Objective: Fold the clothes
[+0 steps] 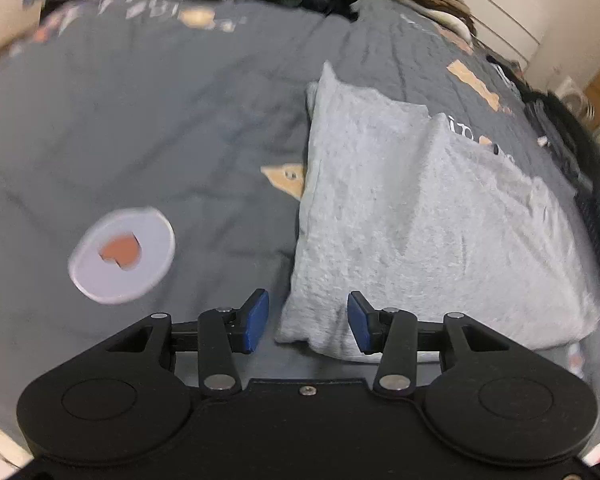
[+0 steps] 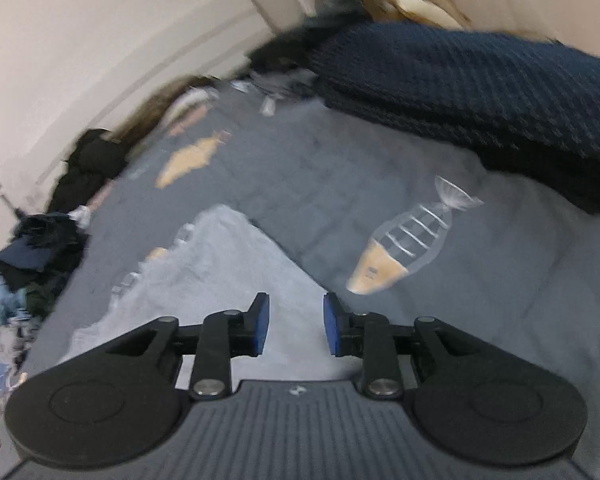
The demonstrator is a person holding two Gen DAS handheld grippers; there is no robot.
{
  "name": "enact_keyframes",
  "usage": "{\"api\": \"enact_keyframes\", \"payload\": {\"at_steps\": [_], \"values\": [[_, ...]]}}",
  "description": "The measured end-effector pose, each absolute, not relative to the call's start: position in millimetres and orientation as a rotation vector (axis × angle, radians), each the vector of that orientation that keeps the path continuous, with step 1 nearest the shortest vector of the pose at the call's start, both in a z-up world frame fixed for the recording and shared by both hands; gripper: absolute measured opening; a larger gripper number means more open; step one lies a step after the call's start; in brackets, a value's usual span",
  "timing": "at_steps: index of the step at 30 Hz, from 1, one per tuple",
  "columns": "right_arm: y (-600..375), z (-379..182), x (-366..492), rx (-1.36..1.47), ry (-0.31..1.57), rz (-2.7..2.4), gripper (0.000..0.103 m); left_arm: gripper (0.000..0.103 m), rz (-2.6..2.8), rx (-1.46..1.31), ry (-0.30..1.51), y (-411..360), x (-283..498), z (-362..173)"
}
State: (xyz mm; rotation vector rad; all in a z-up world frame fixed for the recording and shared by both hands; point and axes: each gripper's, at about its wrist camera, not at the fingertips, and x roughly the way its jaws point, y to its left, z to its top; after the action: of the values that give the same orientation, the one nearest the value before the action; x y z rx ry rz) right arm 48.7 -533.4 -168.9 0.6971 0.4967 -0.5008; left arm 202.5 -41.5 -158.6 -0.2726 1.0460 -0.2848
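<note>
Right gripper (image 2: 293, 324): hovering with jaws apart, gripping nothing.
Light grey garment (image 2: 220, 276): lying folded on the grey bedspread (image 2: 320, 184).
Navy knit (image 2: 480, 80): lying beyond.

Left claw (image 1: 308, 322): black arms, blue pads, silver rivets, smooth black body. Right claw (image 2: 296, 324): same build, ribbed grey body with small logo.

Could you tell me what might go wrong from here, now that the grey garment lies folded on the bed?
1. The folded light grey garment looks puffy and uneven; its top layer may spring open now that the left gripper and right gripper stand open above it.
2. The dark blue knit lies close by; a careless move could drag it.
3. The unfolded pile at the bed's edge might slide off.
</note>
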Motion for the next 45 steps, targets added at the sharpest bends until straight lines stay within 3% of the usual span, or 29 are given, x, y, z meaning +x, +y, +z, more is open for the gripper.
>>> {"api": "enact_keyframes", "payload": {"at_steps": [3,5,8,15,22,28,45], "values": [[-524.6,-167.9,55.6,0.718,0.448,-0.408,0.029,0.031,-0.299,-0.28,1.081,-43.6,205.8,-169.7],[-520.5,-171.6,65.5,0.759,0.449,-0.307,0.029,0.017,-0.294,-0.232,1.091,-48.1,204.5,-172.1],[-512.3,-181.9,81.3,0.749,0.492,-0.235,0.029,0.013,-0.297,-0.178,1.073,-52.0,201.4,-167.0],[-509.6,-214.0,100.9,0.62,0.636,-0.378,0.029,0.017,-0.165,0.148,1.012,-64.0,189.8,-157.3],[-489.1,-184.8,110.9,0.525,0.584,-0.267,0.029,0.017,-0.171,-0.043,0.875,-46.6,190.5,-126.4],[-464.2,-163.8,145.6,0.388,0.599,-0.106,0.03,0.032,-0.19,-0.069,0.796,-64.5,192.8,-123.5],[-550.4,-173.0,231.4,0.194,0.598,-0.226,0.031,0.033,-0.193,-0.086,0.731,-119.1,220.5,-138.6]]}}
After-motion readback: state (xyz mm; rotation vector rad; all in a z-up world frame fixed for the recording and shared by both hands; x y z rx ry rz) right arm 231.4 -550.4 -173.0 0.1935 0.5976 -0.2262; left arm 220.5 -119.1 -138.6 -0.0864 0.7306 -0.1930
